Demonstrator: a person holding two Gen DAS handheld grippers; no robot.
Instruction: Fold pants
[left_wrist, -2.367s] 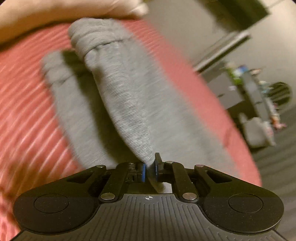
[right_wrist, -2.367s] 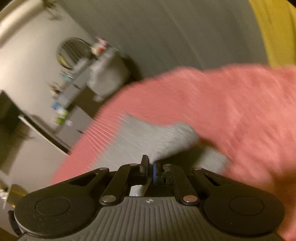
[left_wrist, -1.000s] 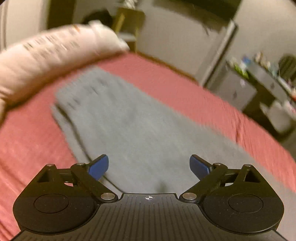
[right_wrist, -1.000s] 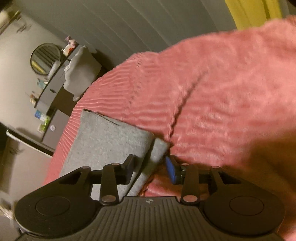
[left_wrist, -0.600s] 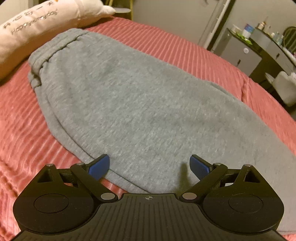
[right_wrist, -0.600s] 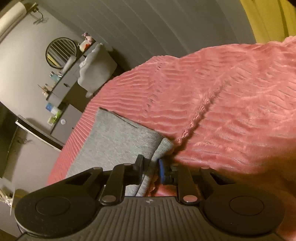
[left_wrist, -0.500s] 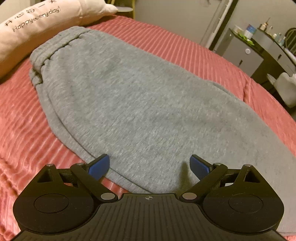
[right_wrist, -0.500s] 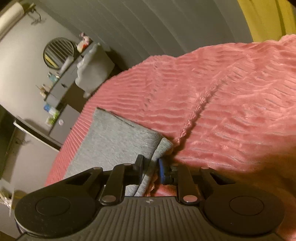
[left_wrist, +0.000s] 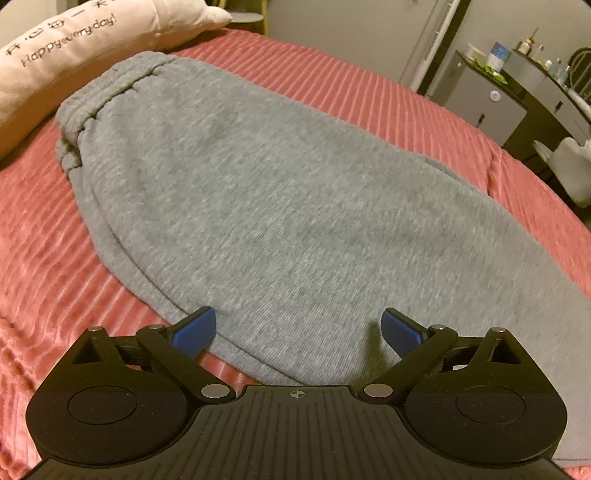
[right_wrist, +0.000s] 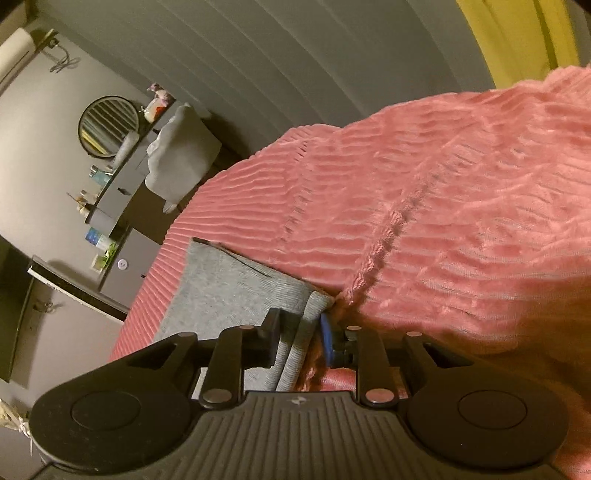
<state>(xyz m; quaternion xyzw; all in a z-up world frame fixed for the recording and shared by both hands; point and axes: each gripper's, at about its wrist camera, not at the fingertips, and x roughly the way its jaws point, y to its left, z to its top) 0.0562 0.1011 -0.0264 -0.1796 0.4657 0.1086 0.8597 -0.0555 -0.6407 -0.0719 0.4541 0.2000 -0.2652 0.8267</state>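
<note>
Grey pants (left_wrist: 266, 206) lie folded lengthwise on the red ribbed bedspread (left_wrist: 40, 251), waistband at the far left near a pillow. My left gripper (left_wrist: 298, 330) is open and empty, its blue pads just above the pants' near edge. In the right wrist view the leg cuffs (right_wrist: 236, 291) lie on the bedspread (right_wrist: 461, 229). My right gripper (right_wrist: 298, 338) is nearly closed around the cuff edge, fabric between its jaws.
A pink pillow with lettering (left_wrist: 66, 48) lies at the far left of the bed. A dresser with bottles (left_wrist: 517, 85), a chair (right_wrist: 181, 155) and a round mirror (right_wrist: 109, 127) stand beyond the bed edge. A yellow curtain (right_wrist: 524, 37) hangs at the right.
The left gripper let go of the pants and opened wide; they now lie flat. The right gripper opened briefly, then closed on the leg cuffs. In the last half second almost nothing moved.
</note>
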